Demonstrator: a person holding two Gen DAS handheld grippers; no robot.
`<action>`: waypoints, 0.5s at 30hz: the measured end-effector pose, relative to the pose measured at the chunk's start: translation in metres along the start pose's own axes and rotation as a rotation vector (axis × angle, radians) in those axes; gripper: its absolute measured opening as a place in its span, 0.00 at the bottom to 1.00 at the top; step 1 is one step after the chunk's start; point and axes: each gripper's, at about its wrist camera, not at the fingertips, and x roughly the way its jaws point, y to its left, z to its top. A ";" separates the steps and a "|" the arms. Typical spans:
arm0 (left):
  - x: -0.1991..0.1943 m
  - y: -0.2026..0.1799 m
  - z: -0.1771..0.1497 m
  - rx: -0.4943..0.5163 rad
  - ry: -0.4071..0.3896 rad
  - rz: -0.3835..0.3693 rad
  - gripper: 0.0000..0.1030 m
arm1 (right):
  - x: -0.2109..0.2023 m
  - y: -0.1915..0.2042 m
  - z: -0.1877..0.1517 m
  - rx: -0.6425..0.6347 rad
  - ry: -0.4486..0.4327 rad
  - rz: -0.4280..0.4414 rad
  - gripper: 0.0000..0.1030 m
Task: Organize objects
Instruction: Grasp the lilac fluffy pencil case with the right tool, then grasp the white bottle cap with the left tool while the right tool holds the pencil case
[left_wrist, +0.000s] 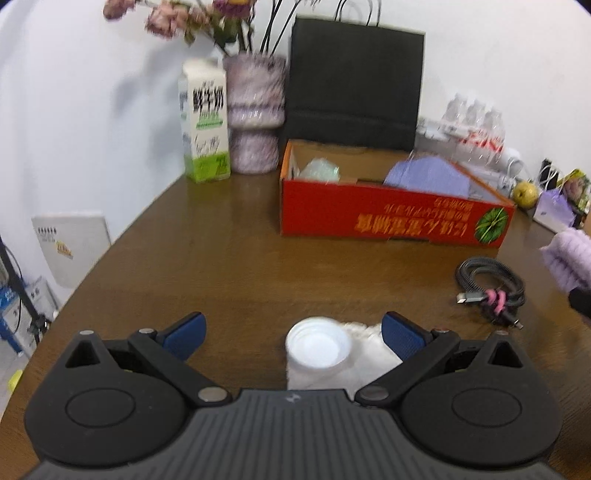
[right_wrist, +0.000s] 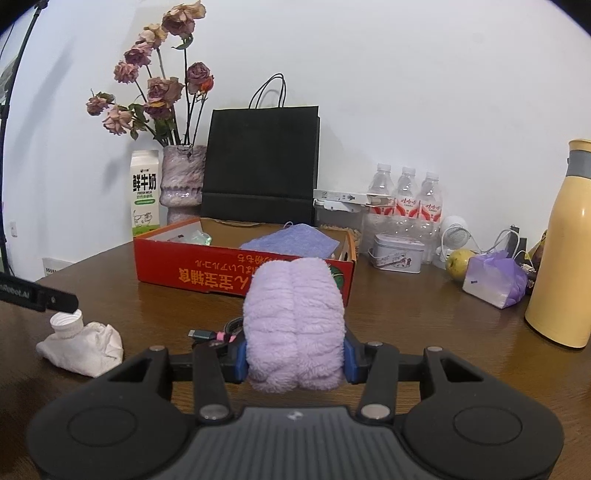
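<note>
My right gripper (right_wrist: 295, 360) is shut on a fluffy lilac towel (right_wrist: 293, 325) and holds it above the table, in front of the red cardboard box (right_wrist: 229, 273). The towel also shows at the right edge of the left wrist view (left_wrist: 567, 260). The box (left_wrist: 369, 214) holds a purple cloth (right_wrist: 291, 240) and a clear crumpled item (left_wrist: 319, 170). My left gripper (left_wrist: 291, 332) is open, its fingers either side of a white bottle (left_wrist: 317, 350) lying wrapped in white cloth (right_wrist: 83, 341). A coiled dark cable (left_wrist: 491, 286) lies on the table to the right.
A milk carton (right_wrist: 145, 194), a vase of dried roses (right_wrist: 181, 181) and a black paper bag (right_wrist: 262, 166) stand behind the box. Water bottles (right_wrist: 406, 199), a tin (right_wrist: 397, 253), a pear (right_wrist: 458, 264), a purple pouch (right_wrist: 495, 278) and a yellow flask (right_wrist: 567, 254) fill the right.
</note>
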 end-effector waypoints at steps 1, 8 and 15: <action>0.003 0.002 0.000 -0.009 0.010 -0.003 1.00 | 0.001 0.000 0.000 0.003 0.004 0.004 0.44; 0.023 0.001 -0.004 0.011 0.083 0.014 0.81 | 0.002 -0.001 0.000 0.003 0.009 0.017 0.44; 0.005 -0.002 -0.005 0.022 0.000 -0.031 0.39 | 0.002 -0.002 0.000 0.013 0.013 0.026 0.44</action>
